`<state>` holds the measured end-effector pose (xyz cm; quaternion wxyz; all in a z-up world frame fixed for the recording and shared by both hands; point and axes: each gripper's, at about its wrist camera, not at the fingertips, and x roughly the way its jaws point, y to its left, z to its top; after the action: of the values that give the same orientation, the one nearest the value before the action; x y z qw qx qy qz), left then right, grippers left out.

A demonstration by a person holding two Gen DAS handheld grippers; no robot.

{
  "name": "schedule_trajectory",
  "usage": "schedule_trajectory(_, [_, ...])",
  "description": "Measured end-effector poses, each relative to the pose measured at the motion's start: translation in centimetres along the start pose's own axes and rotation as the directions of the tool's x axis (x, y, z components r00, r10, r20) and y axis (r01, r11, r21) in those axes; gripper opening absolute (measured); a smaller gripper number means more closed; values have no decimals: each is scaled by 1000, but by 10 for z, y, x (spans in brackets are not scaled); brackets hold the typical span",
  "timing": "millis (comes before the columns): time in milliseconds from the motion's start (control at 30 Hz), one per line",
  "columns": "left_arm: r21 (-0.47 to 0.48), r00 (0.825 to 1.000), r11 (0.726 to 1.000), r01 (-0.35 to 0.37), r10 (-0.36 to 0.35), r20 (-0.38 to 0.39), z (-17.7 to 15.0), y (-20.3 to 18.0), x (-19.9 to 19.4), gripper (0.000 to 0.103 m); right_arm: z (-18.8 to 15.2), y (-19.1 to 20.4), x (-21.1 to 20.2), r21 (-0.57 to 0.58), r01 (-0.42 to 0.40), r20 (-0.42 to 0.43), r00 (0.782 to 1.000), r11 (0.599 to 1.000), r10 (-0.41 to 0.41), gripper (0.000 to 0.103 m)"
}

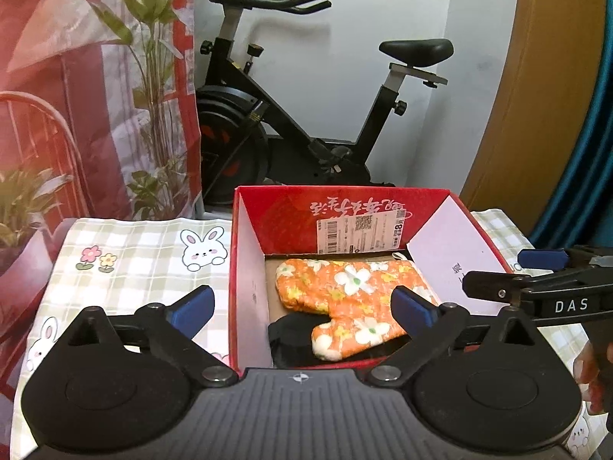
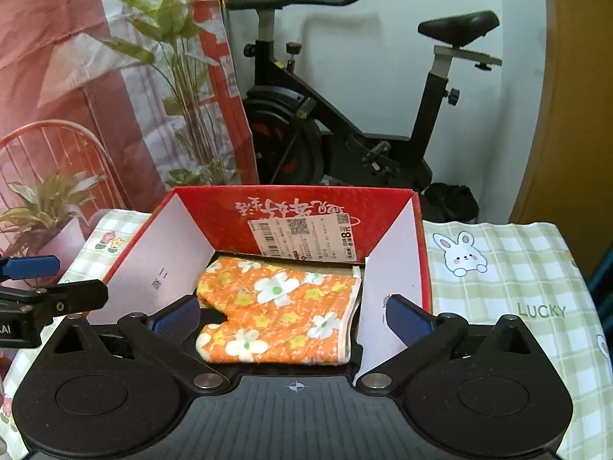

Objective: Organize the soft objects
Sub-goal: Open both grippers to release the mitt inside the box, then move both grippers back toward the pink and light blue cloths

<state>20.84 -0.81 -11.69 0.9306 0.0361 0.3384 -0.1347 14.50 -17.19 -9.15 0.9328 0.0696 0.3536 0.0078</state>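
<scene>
Behind the table, an exercise bike (image 1: pixel 306 115) is seen against a white wall, with a red printed curtain (image 1: pixel 57 76) and green plants (image 1: pixel 153 76) hung or standing to the left. On the table, a green checked cloth (image 1: pixel 134 264) printed with rabbits and flowers is spread, and a red cardboard box (image 1: pixel 345 207) with white inner flaps is set on it, open at the top. A shipping label (image 2: pixel 306 239) is stuck to the inside of the far wall of the box.

An orange oven mitt (image 2: pixel 276 303) with white and yellow flowers is laid flat inside the box, its thumb turned toward the cameras. A dark object (image 1: pixel 291 335) is partly covered by the mitt near the front of the box; what it is cannot be told.

The left gripper (image 1: pixel 302 308) is held just in front of the box, its blue-padded fingers (image 1: pixel 191 310) spread wide with nothing between them; one finger is seen over the cloth and the other over the box interior. The right gripper (image 2: pixel 293 318) is likewise held released, its fingers (image 2: pixel 408 320) spread wide above the near edge of the box, with the mitt seen between them but not gripped. Each tool is visible at the edge of the other's view, so the two are held side by side, near each other. Part of a hand (image 1: pixel 594 375) is seen at the right edge of the left wrist view.
</scene>
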Motion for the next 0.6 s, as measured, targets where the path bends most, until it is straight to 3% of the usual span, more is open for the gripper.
schedule_trajectory(600, [-8,998,999,-53,53,35,-54,-8,-61,100,-65,10,-69,-4,-52,82,995,999,52,103])
